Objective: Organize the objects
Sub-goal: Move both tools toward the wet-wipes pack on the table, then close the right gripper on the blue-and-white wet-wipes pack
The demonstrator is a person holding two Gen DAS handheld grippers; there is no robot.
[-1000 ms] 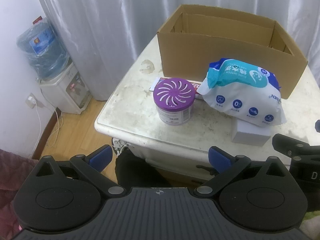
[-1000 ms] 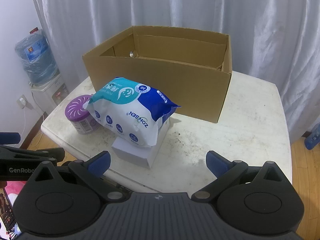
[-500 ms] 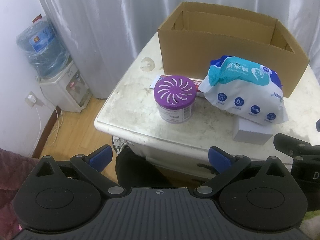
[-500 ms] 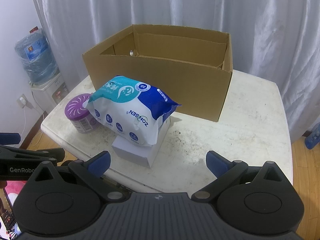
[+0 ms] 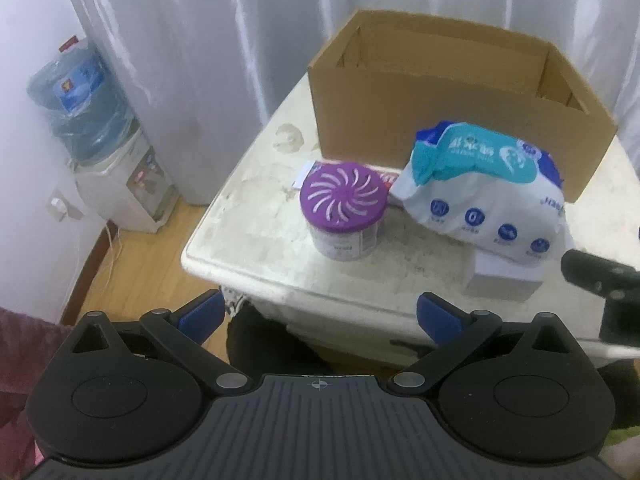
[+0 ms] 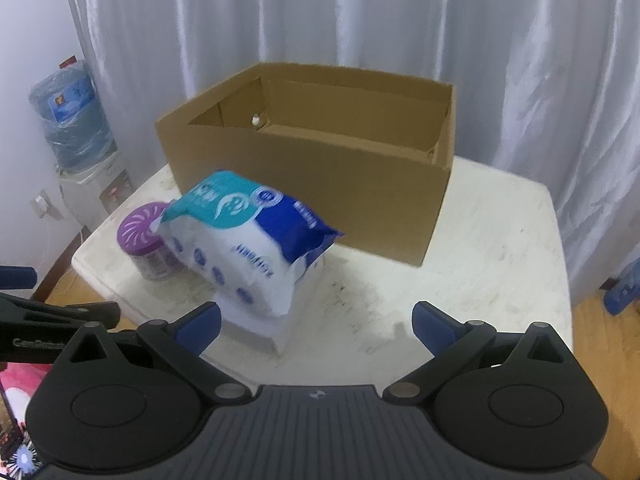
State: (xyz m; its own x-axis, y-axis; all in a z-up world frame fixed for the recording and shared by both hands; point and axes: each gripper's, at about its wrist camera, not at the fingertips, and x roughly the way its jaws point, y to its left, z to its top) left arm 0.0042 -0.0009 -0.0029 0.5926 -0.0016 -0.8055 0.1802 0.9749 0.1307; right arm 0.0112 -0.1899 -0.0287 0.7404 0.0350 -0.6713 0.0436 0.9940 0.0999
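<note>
An open cardboard box (image 5: 440, 100) stands at the back of a worn white table (image 5: 260, 240); it also shows in the right wrist view (image 6: 320, 184). In front of it are a purple-lidded can (image 5: 344, 212), a blue, teal and white wipes pack (image 5: 484, 196) lying on a small white box (image 5: 500, 278), and a flat red-and-white packet (image 5: 386, 176) behind the can. The can (image 6: 144, 244), pack (image 6: 248, 240) and white box (image 6: 264, 328) show in the right wrist view. My left gripper (image 5: 320, 312) is open and empty, off the table's near edge. My right gripper (image 6: 316, 320) is open and empty over the table's front.
A water dispenser (image 5: 116, 176) with a blue bottle (image 5: 76, 108) stands on the wooden floor at the left by white curtains (image 5: 200, 60). The table's right part (image 6: 500, 248) is bare. A power cord runs down the left wall.
Both grippers have moved forward toward the table; the objects look larger and nearer. Nothing on the table has moved, and both grippers stay open.
</note>
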